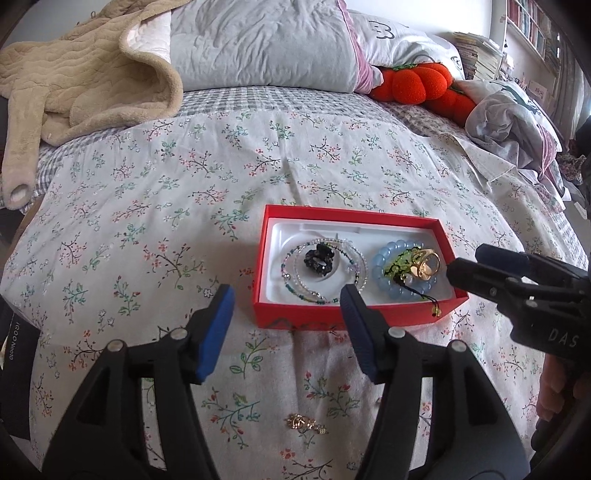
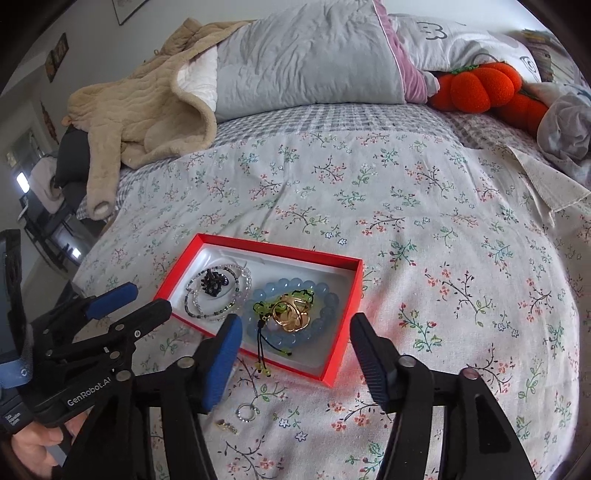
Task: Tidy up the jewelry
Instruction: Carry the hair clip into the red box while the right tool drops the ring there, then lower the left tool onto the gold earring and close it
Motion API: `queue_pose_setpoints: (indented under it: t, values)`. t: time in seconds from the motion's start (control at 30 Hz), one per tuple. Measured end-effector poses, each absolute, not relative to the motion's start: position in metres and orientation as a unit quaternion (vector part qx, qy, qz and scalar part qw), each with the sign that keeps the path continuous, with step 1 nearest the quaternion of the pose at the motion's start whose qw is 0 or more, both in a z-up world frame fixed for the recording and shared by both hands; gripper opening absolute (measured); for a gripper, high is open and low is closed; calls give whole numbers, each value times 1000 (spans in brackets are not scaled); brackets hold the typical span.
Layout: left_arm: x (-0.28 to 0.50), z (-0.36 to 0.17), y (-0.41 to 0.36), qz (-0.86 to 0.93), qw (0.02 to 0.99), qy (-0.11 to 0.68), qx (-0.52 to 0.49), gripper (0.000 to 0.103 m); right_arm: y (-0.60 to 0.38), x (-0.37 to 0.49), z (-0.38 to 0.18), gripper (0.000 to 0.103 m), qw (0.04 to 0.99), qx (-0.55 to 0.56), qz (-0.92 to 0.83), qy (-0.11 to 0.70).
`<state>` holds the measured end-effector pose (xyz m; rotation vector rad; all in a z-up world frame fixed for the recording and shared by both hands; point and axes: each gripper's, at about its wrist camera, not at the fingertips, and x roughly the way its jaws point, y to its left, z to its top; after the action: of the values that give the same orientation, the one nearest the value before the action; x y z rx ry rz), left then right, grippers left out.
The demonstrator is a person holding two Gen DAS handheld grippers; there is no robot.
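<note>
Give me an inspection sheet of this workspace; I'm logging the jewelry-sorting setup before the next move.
Surface: floral bedspread, wrinkled, over a checked sheet.
Job's things: red box with white liner; inside, beaded strands around a black beaded piece, a blue bead bracelet with gold rings and a green charm cord trailing over the box edge. Outside the box: gold trinket, silver ring.
Clutter: beige fleece garment, grey pillow, orange plush, crumpled cloth at right.
Grippers: left gripper open, empty; right gripper open, empty.
Cables: nothing seen.
Surroundings: bookshelves and stacked books beyond the bed.
</note>
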<state>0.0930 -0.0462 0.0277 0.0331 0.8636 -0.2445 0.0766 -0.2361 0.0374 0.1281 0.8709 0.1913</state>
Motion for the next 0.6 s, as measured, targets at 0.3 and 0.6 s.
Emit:
queue_pose_setpoints:
  t: [0.3, 0.6]
  values:
    - [75, 22, -37, -109, 885, 451, 31, 77, -240, 58, 40, 71, 895, 62, 83, 433]
    - [55, 14, -28, -108, 875, 470, 39, 80, -246, 37, 29, 75, 881, 84, 77, 459]
